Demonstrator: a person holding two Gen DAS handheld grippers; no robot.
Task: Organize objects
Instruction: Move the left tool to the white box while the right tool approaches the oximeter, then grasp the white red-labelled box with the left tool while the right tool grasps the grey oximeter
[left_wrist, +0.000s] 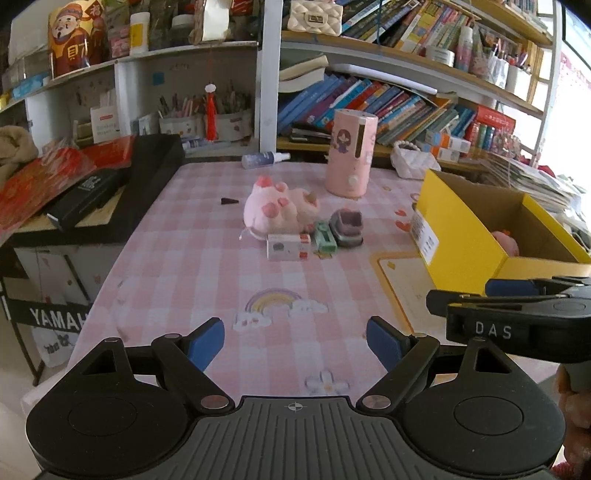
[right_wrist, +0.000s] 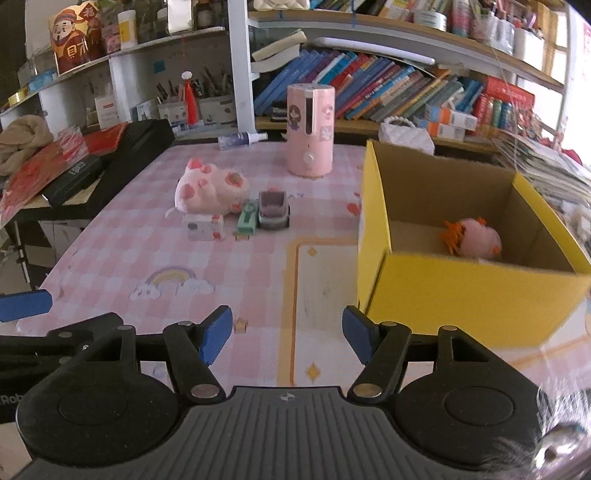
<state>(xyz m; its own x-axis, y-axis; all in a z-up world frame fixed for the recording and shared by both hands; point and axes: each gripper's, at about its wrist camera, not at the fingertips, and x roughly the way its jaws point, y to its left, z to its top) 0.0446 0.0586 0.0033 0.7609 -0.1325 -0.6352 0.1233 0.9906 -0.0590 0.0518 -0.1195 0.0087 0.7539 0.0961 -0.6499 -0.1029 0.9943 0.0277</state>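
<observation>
pink checked tablecloth (left_wrist: 177, 258), crowded bookshelves (left_wrist: 388, 99) behind.

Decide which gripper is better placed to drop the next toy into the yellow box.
Probably the right gripper: the yellow box sits directly beside it, while the left gripper is further away. Both have open jaws.

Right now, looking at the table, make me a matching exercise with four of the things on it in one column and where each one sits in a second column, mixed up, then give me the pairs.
Things:
1. small pink plush
2. green toy
3. spray bottle
4. white box

Places:
A. lying at the table's far edge, near the shelves
B. inside the yellow box
C. in front of the pink plush cat
D. between the white box and the grey toy car

Pairs: 1-B, 2-D, 3-A, 4-C
</observation>
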